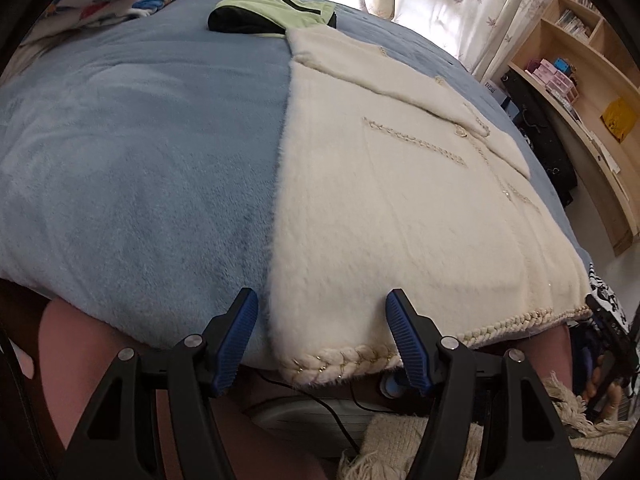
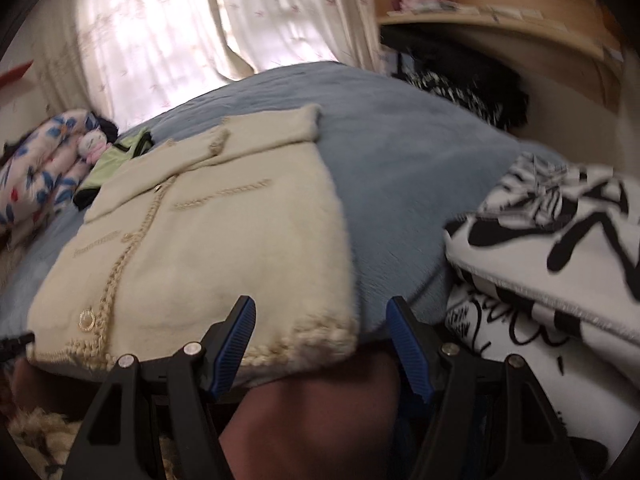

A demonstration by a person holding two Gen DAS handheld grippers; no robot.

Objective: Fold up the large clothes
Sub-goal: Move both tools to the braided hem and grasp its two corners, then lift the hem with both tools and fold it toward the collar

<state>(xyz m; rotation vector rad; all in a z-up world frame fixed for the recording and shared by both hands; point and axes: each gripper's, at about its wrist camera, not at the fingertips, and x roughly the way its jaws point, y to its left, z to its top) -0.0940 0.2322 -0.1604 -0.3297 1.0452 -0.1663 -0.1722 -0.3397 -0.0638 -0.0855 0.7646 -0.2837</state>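
Your cream cardigan (image 1: 400, 208) lies flat on the blue bed (image 1: 140, 152), its braided hem (image 1: 352, 360) hanging just over the near edge, sleeves already folded in; your left hand-held gripper (image 1: 322, 340) is spread wide around the hem's left corner, gripping nothing; your right hand-held gripper (image 2: 320, 344) is equally wide at the right corner, also empty. The fluffy pile may slip from the pads if you pinch only the braid, and the blanket could come up with it if you bite too deep; uneven lifting would skew the fold. Ahead there is open blue bed to the right; the green garment (image 1: 276, 12) touches the collar end, and the black-and-white fabric (image 2: 560, 240) crowds your right side.
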